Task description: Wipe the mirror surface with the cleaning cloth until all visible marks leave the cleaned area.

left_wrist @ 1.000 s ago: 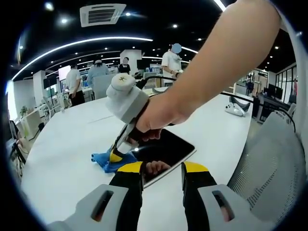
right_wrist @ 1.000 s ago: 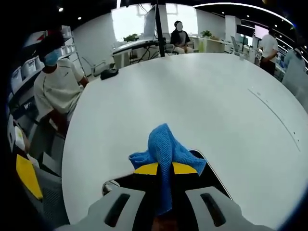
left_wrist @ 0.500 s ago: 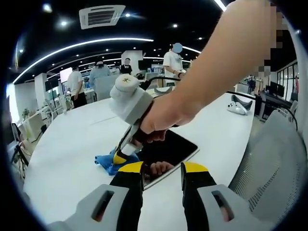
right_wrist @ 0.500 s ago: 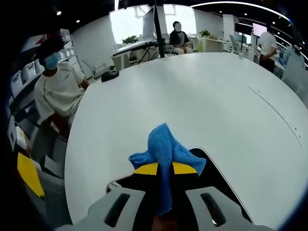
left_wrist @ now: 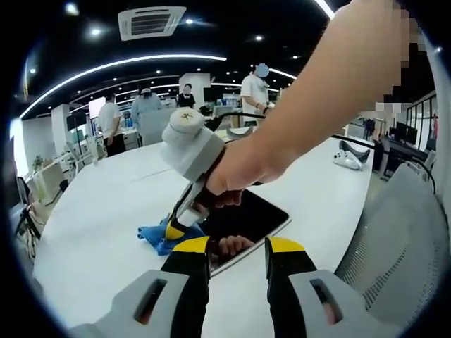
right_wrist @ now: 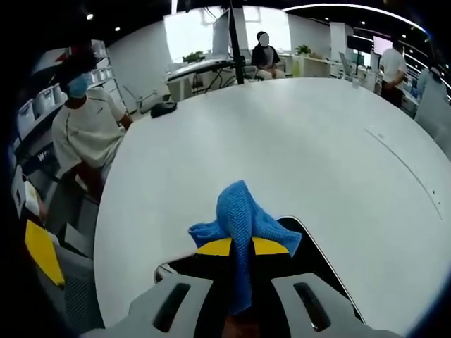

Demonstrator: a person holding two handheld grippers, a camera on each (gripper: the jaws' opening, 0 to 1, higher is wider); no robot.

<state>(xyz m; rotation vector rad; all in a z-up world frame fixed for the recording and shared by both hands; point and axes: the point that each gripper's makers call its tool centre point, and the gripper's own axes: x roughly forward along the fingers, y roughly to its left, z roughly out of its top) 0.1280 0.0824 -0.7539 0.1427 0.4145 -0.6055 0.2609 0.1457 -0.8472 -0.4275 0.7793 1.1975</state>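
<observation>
The mirror [left_wrist: 246,217], a dark rounded rectangle, lies flat on the white table [left_wrist: 91,211]. Its near edge sits between the spread yellow tips of my left gripper [left_wrist: 237,246], which is open. A person's hand brings my right gripper [left_wrist: 175,224] in from the upper right, its tip down at the mirror's left end on the blue cleaning cloth [left_wrist: 156,236]. In the right gripper view my right gripper [right_wrist: 241,246] is shut on the cloth [right_wrist: 243,215], which bunches up over its tips. The mirror [right_wrist: 311,252] shows dark beneath it.
A grey mesh chair [left_wrist: 394,239] stands by the table's right edge. A white device [left_wrist: 345,158] lies far across the table, and people stand behind it. A seated person [right_wrist: 84,127] is beside the table, near a black object [right_wrist: 161,108].
The right gripper with the cloth has shifted only slightly over the mirror's end. The left gripper has stayed where it was.
</observation>
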